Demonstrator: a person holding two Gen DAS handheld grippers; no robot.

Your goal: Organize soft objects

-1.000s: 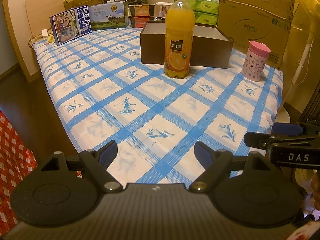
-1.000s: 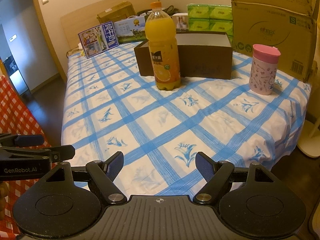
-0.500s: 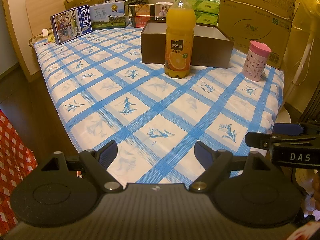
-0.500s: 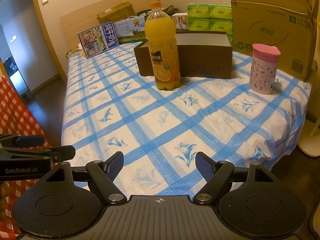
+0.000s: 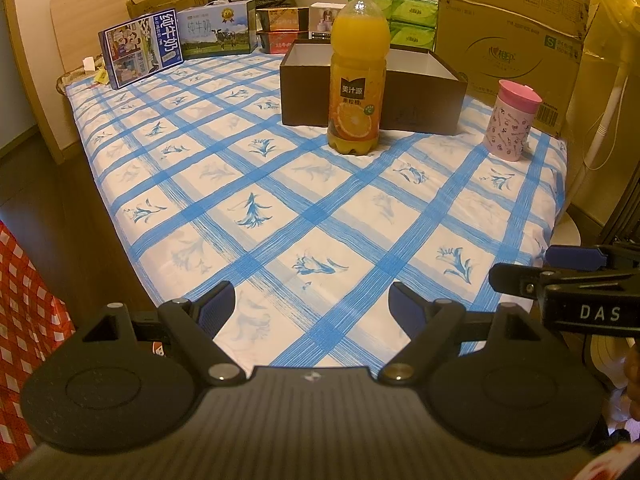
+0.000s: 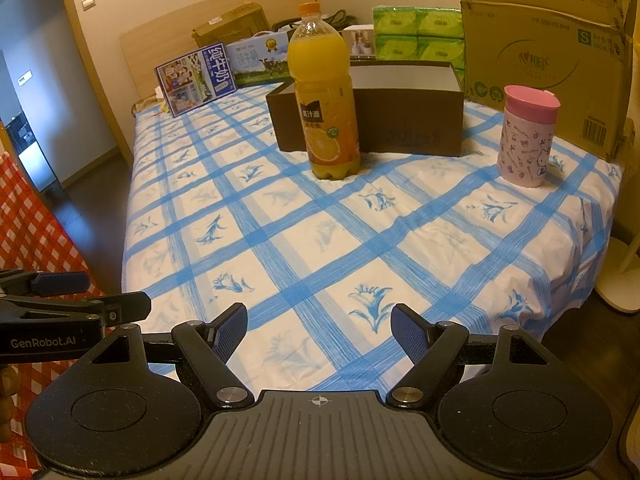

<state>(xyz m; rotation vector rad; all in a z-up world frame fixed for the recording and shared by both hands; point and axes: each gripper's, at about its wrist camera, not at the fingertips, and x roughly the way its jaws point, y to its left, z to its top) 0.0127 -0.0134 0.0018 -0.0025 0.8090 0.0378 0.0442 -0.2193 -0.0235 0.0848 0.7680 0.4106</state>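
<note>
Blue-checked surface: white cotton sheet with blue grid and flower print [image 5: 280, 216] covers the bed; I see nothing lying loose on its near half.
Left tool [image 5: 312, 304]: spread wide, nothing between its blue pads, held over the near edge of the bed.
Right tool [image 6: 320, 326]: also spread and empty, just beside the left one, aimed the same way.
Task's things: I judge the orange juice bottle of clear plastic [image 5: 358, 76] and the pink printed plastic cup with pink lid [image 5: 512, 120] are what I am to tidy; both stand upright on the far part of the bed, well apart from both tools.
Likely target: open dark brown cardboard box with a white inside [image 5: 424, 92], right behind the bottle, and whether they touch I cannot tell.
Risk, bottle: tall and standing on a soft mattress; a nudge high on its body could tip it.
Risk, grip: thin plastic walls may buckle if I squeeze hard, or slip if I squeeze lightly.
Risk, cup: near the bed's far right side; a clumsy approach could push it off.
Risk, reach: both tools side by side might collide going forward.
</note>
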